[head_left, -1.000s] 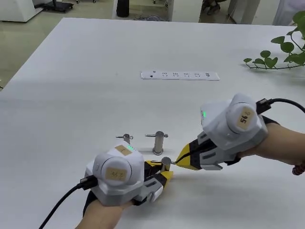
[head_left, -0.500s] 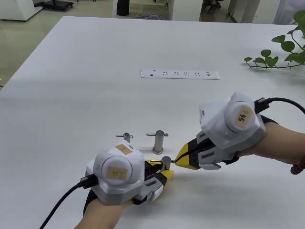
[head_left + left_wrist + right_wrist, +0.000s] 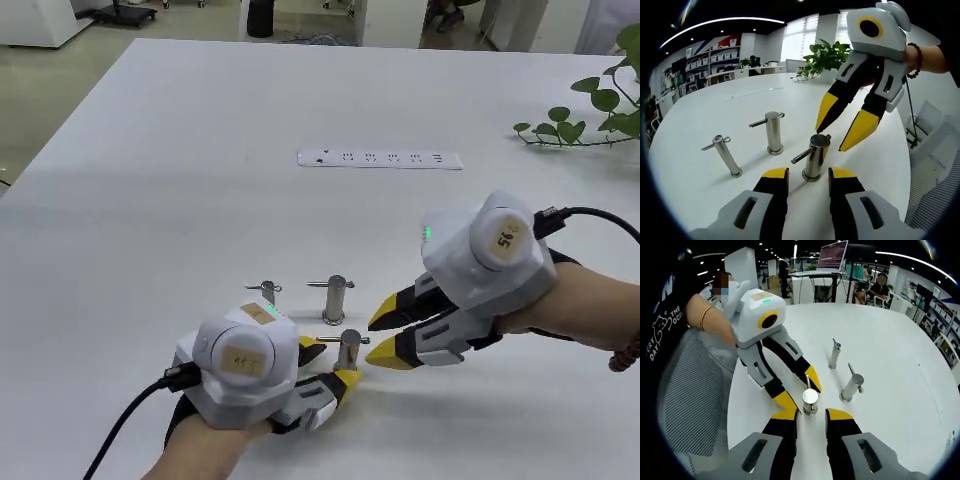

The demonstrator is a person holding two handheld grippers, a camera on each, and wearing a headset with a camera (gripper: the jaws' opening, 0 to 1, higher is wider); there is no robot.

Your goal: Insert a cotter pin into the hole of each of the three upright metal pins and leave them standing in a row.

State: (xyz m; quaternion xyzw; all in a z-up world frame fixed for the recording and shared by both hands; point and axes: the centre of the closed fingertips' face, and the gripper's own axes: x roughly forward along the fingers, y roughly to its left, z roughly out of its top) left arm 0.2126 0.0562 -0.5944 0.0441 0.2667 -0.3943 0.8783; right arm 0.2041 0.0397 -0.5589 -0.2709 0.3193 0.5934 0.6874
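**Q:** What can you read on the rigs, taking the left gripper (image 3: pixel 335 362) as reference?

**A:** On the tan sticker (image 3: pixel 508 238) on the right gripper (image 3: pixel 371 342), across from the left gripper, you can read "56". The two tan stickers (image 3: pixel 240 362) on the left gripper's own housing have blurred digits; log them as unreadable.

**Q:** Anything else?

**A:** In the right gripper view, the dark shirt (image 3: pixel 662 335) behind the left gripper carries white print. You get only fragments: "THE OC" and "ERY DAY". The markings on the power strip (image 3: pixel 380 158), well beyond the left gripper, are too small to read.
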